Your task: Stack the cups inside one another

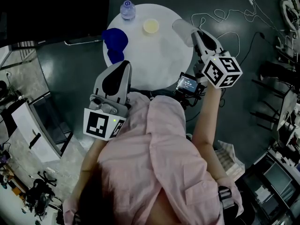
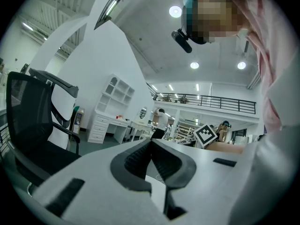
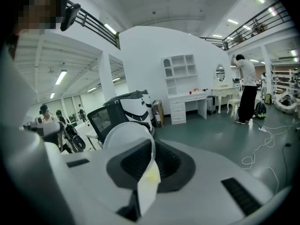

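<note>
A round white table (image 1: pixel 159 60) carries a pale yellow cup (image 1: pixel 151 26), seen from above, and a blue cup (image 1: pixel 115 41) near its left edge. My right gripper (image 1: pixel 194 33) hangs over the table's right rim, shut on the wall of a translucent white cup (image 1: pixel 181 26). In the right gripper view that cup (image 3: pixel 125 134) lies on its side, and the gripper (image 3: pixel 151 157) pinches its rim. My left gripper (image 1: pixel 123 65) hovers at the table's near edge. Its jaws (image 2: pixel 151 143) meet with nothing between them.
A clear bottle with a blue cap (image 1: pixel 127 9) stands at the table's far edge. A small screen device (image 1: pixel 188 83) sits at the near right edge. White cables (image 1: pixel 225 20) lie on the floor beyond. A black office chair (image 2: pixel 28 125) stands to the left.
</note>
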Demonstrator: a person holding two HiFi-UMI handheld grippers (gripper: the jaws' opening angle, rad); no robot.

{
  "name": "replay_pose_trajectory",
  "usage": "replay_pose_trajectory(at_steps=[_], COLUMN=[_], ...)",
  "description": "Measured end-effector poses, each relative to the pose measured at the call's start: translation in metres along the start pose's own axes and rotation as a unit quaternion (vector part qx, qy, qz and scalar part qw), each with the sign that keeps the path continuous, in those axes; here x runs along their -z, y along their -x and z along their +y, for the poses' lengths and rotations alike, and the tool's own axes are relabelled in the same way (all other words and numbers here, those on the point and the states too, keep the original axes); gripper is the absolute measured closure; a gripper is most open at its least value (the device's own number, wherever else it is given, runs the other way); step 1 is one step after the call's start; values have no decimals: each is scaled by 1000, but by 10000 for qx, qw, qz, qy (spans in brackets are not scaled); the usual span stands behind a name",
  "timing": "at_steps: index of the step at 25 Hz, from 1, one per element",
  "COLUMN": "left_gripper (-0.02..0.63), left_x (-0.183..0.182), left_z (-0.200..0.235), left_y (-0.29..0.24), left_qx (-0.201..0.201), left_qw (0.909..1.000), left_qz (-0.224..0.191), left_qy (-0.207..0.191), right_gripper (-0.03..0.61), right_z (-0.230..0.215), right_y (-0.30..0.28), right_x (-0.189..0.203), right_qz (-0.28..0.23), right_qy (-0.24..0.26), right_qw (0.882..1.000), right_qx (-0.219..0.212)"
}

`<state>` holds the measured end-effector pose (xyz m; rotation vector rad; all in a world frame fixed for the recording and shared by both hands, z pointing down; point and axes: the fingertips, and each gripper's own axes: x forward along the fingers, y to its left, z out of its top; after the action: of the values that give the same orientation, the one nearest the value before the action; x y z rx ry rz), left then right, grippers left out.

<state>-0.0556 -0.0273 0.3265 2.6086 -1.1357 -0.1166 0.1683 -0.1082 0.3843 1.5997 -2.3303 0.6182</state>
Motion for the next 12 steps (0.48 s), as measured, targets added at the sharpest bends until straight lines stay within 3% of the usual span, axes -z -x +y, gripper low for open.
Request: replay_pose_trajectory(at_steps=[12], left_gripper=[596], left_x=[0], left_z=[0], left_y=[-2], left_qx=[8], left_qw=[10000], left_qz=[11], left_qy=[21], right_gripper=[540], right_z=[12], right_y=[-23], right_x=[9], right_qz=[370], right_qy=[246], right_qw=[9987], right_qx=[-243])
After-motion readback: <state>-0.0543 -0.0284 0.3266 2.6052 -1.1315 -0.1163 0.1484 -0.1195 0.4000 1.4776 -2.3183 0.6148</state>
